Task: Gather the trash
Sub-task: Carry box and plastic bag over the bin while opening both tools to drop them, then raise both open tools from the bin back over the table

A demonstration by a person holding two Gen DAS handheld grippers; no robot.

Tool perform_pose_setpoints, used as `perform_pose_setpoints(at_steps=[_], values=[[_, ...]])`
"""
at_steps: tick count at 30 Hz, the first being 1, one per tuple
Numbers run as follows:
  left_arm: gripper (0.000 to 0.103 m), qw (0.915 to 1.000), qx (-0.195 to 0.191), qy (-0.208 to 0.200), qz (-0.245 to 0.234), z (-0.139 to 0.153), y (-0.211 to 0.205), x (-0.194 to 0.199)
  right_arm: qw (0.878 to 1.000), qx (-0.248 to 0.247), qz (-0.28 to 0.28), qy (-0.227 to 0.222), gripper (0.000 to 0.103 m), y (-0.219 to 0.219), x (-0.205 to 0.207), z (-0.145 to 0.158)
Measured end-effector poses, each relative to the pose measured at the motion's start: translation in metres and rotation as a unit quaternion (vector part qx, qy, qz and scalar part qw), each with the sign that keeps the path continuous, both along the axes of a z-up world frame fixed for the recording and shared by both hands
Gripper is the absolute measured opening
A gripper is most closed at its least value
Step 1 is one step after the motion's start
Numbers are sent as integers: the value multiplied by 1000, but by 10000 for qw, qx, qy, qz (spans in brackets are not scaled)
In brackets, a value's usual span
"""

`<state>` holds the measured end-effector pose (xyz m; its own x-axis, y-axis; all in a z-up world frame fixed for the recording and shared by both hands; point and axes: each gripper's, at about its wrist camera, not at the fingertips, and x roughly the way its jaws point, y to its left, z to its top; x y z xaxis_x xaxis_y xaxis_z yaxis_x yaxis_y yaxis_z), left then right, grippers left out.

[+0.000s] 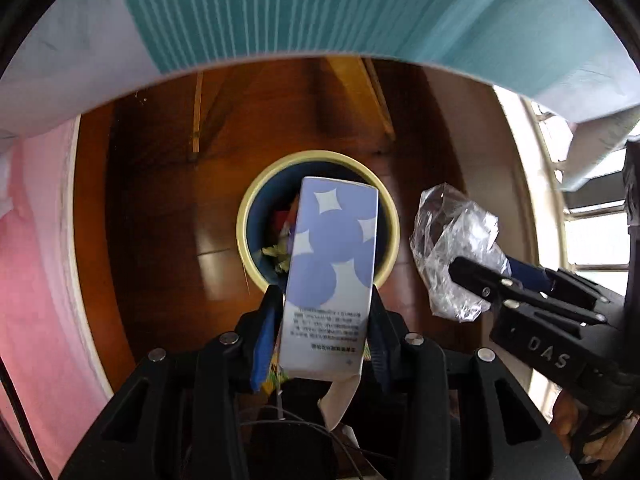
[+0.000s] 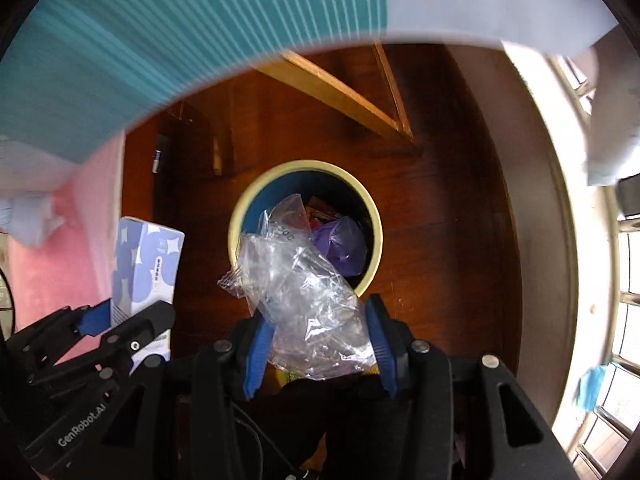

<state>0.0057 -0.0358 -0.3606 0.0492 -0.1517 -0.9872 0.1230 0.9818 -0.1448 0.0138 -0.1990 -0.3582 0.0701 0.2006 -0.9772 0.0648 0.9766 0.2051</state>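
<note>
Wood floor (image 1: 152, 208) below, teal-striped cloth (image 1: 280, 12) along the top. Round bin (image 1: 244, 216) with yellow rim, trash inside. Left gripper (image 1: 324, 300) clamps a purple-white box (image 1: 332, 264) over the bin. Right gripper (image 2: 320, 316) pinches a crumpled clear bag (image 2: 304, 284) above the bin.

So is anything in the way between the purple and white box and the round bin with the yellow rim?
Nothing visible. The left gripper holds the purple and white cardboard box right above the open, yellow-rimmed bin, with only air between them. The bin already holds some trash but isn't full.
</note>
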Motion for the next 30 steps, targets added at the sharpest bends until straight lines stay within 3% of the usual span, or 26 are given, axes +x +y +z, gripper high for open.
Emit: perform_pose_setpoints(at_steps=[2, 6, 8, 11, 12, 15, 21, 30], values=[[43, 9999, 12, -105, 6, -15, 3, 7, 10000, 23, -32, 17, 46, 0, 7, -22], [71, 9995, 99, -303, 61, -40, 4, 17, 9999, 110, -16, 11, 48, 8, 18, -55], [80, 9992, 154, -339, 109, -48, 6, 21, 9997, 222, 27, 39, 49, 11, 24, -70], [83, 9988, 202, -409, 160, -54, 10, 27, 9993, 366, -12, 104, 54, 11, 31, -83], [84, 9985, 241, -457, 174, -54, 12, 27, 9993, 365, -28, 80, 61, 11, 33, -84], [92, 9979, 310, -517, 244, -51, 20, 28, 9989, 442, -118, -117, 79, 12, 33, -79], [94, 9963, 401, -606, 453, -29, 39, 20, 9990, 312, -139, -290, 80, 19, 32, -59], [94, 9957, 381, -745, 399, 52, 49, 10, 9983, 131, -386, -419, 80, 19, 17, 13]])
